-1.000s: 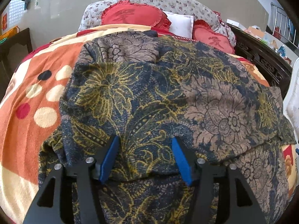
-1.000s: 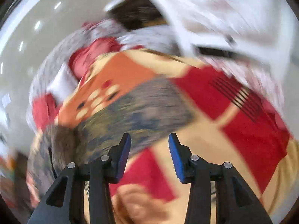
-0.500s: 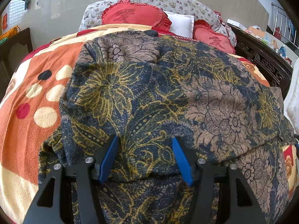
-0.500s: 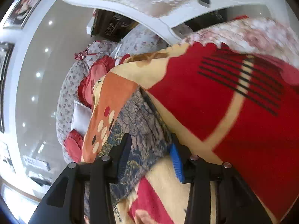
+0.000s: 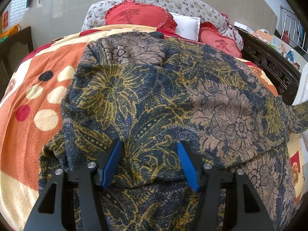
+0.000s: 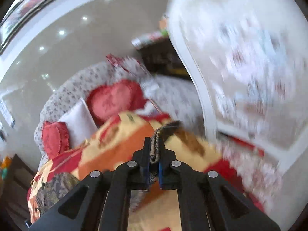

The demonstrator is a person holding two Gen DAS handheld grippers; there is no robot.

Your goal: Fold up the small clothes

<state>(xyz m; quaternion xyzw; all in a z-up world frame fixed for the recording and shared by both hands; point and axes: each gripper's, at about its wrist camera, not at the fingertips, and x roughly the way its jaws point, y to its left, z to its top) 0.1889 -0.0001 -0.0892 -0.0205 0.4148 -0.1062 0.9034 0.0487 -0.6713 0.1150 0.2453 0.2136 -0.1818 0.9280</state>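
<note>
A dark blue, gold and brown floral garment [image 5: 163, 100] lies spread over the bed blanket [image 5: 28, 100]. My left gripper [image 5: 150, 154] is open, its blue pads resting low over the garment's near part, holding nothing. My right gripper [image 6: 154, 150] is shut on a bunched edge of the same garment [image 6: 156, 146], lifted above the blanket [image 6: 115, 142]. In the left wrist view the garment's right corner [image 5: 300, 115] is raised off the bed. The right wrist view is blurred by motion.
Red heart cushions [image 5: 138, 17], a white pillow [image 5: 186, 27] and a flowered bolster [image 5: 173, 0] lie at the head of the bed. A dark carved wooden bed frame [image 5: 269, 65] runs along the right. A white padded board [image 6: 240, 67] stands by the right gripper.
My right gripper has closed on the garment's edge and lifted it, swinging upward. The garment's right corner has risen. My left gripper has stayed still and open.
</note>
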